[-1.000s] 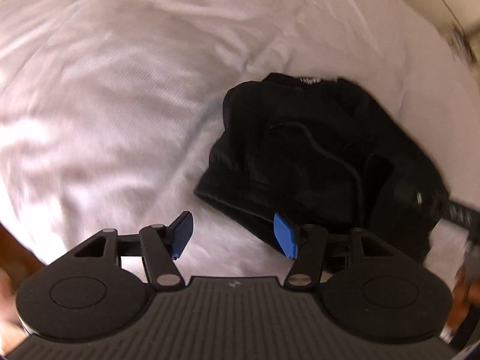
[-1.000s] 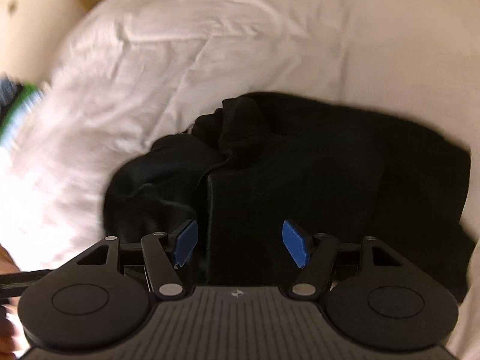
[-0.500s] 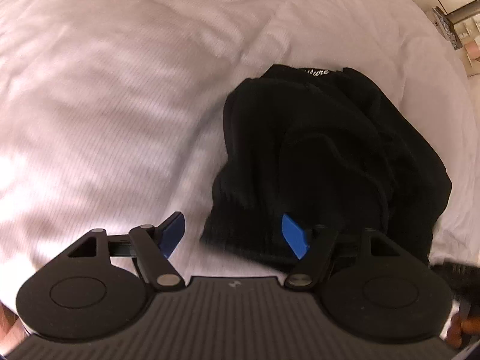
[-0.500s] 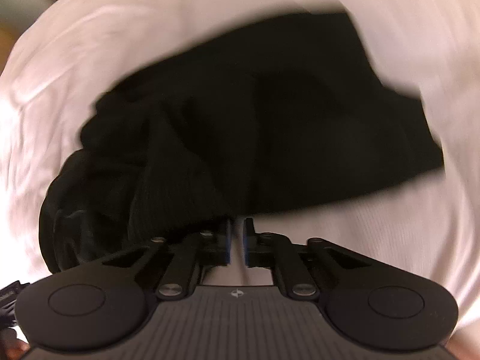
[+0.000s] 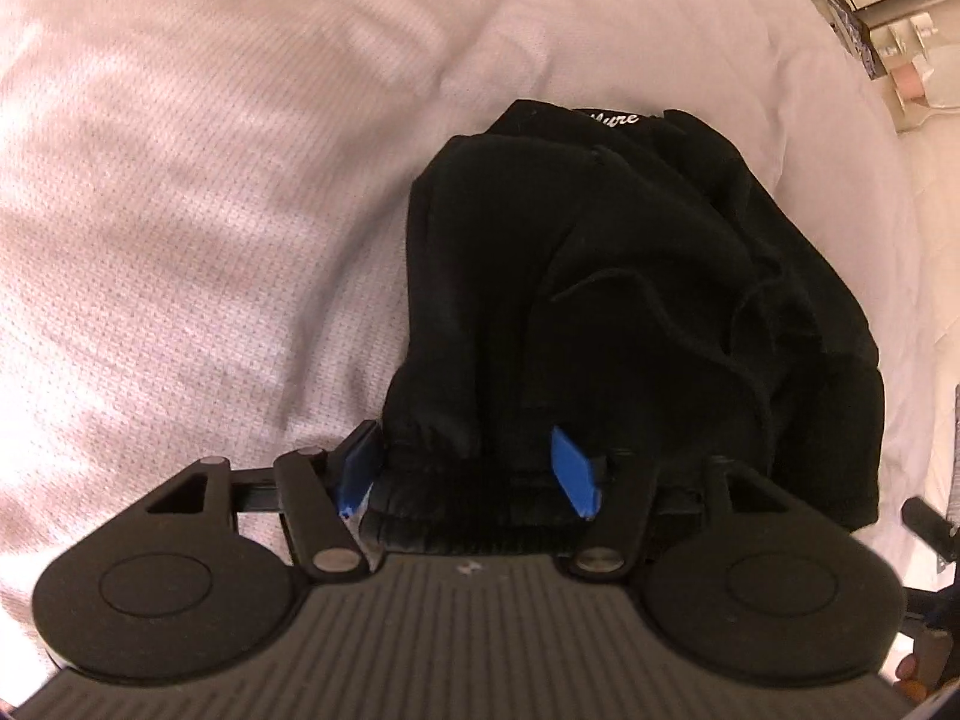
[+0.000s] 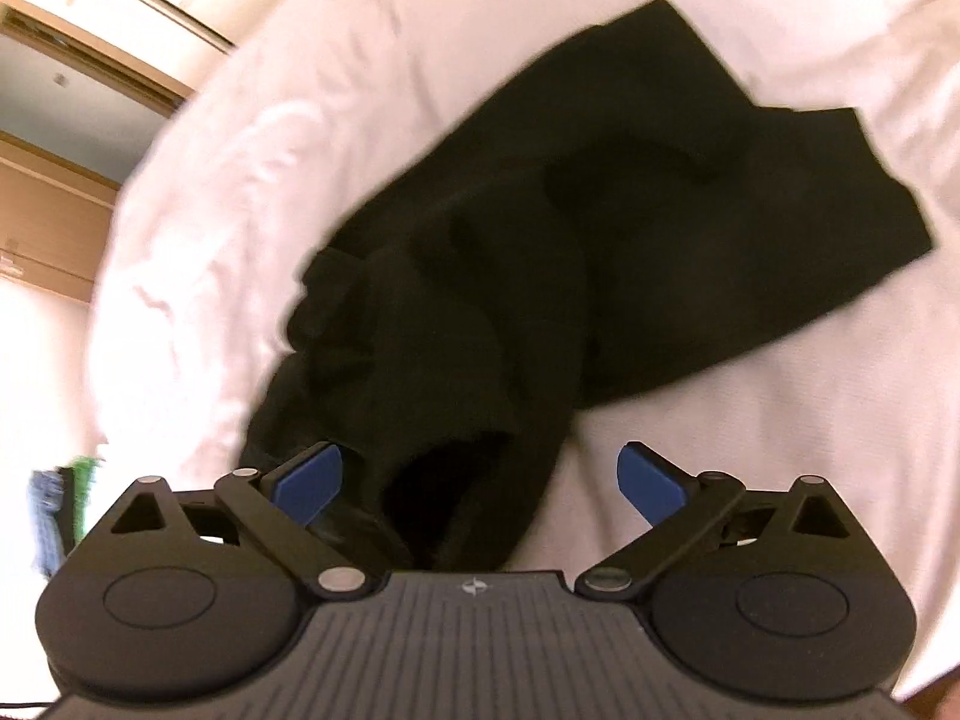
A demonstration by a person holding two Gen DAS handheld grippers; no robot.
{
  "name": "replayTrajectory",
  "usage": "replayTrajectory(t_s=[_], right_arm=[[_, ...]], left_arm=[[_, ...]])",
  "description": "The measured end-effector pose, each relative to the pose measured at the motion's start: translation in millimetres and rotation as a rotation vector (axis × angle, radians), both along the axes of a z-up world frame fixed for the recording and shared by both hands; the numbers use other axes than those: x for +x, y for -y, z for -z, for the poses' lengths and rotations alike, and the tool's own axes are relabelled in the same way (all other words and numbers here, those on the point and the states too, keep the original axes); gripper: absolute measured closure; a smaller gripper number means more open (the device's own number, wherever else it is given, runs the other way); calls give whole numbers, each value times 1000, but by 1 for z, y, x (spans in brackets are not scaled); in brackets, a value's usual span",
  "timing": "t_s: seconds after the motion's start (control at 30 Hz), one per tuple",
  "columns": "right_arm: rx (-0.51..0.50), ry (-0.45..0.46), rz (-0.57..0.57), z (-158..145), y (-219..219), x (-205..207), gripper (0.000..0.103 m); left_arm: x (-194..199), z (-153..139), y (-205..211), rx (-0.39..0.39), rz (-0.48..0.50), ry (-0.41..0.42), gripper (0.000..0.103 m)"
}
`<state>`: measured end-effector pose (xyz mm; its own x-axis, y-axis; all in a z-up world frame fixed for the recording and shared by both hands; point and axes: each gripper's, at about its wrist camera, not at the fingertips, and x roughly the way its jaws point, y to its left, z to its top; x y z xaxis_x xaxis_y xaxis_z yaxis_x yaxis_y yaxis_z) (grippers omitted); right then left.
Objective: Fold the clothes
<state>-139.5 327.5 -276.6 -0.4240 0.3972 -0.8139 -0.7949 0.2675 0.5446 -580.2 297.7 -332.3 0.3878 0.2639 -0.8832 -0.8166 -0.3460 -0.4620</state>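
A black hooded sweatshirt [image 5: 630, 312] lies bunched on the white bed, with white lettering [image 5: 612, 118] at its far edge and a drawstring across it. My left gripper [image 5: 467, 471] is open, and the garment's near gathered edge lies between its blue fingers [image 5: 573, 474]. In the right wrist view the same sweatshirt [image 6: 570, 228] stretches away to the upper right. My right gripper [image 6: 480, 483] stands wide open, and a sleeve cuff [image 6: 456, 480] with its dark opening rests between the fingers, nearer the left one.
A white textured bed cover [image 5: 210, 210] surrounds the garment on all sides. Small items on a stand [image 5: 900, 60] sit at the far right. A wooden frame [image 6: 54, 192] and a blue-green object [image 6: 60, 504] lie beyond the bed's left edge.
My left gripper moved forward until the garment's near edge came between its fingers. My right gripper, shut half a second ago, has opened wide and the sleeve cuff now lies loose.
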Motion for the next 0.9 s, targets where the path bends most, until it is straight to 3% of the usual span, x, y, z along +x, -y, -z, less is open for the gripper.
replayTrajectory(t_s=[0.07,0.13,0.2,0.23,0.27,0.33,0.37,0.4,0.47,0.6,0.63,0.67,0.7,0.73,0.9], right_arm=[[17,-5,12,2,-11,-6,2],[-8,67,4,11,-22,-16,3],[-53,116,2,27,-33,-23,13],[-78,122,5,36,-38,-26,25],[-101,83,17,43,-40,-25,55],[-130,38,39,47,-41,-25,86],[-129,36,31,44,-42,-22,90],[-129,34,24,40,-42,-19,91],[-128,-10,31,31,-40,-6,92],[-125,-52,55,15,-32,33,92],[-125,-60,60,11,-30,43,92],[-124,-68,65,8,-27,53,92],[-124,-76,71,4,-25,63,92],[-124,-83,76,1,-23,74,92],[-252,-55,125,55,-17,122,92]], left_arm=[[0,2,-2,0,2,14,36],[3,4,-4,1,13,24,28],[8,6,-7,1,23,21,24],[11,7,-8,1,28,17,24],[14,7,-9,6,32,15,27],[17,2,-7,25,44,21,49],[19,-2,-4,36,48,28,62],[20,-7,0,42,47,36,70],[23,-19,10,58,42,52,75],[34,-53,44,118,-35,85,76],[37,-59,54,124,-63,91,64],[40,-62,63,122,-92,93,44],[44,-58,70,101,-123,84,35],[49,-50,76,76,-156,81,35],[65,-3,115,-3,-373,191,34]])
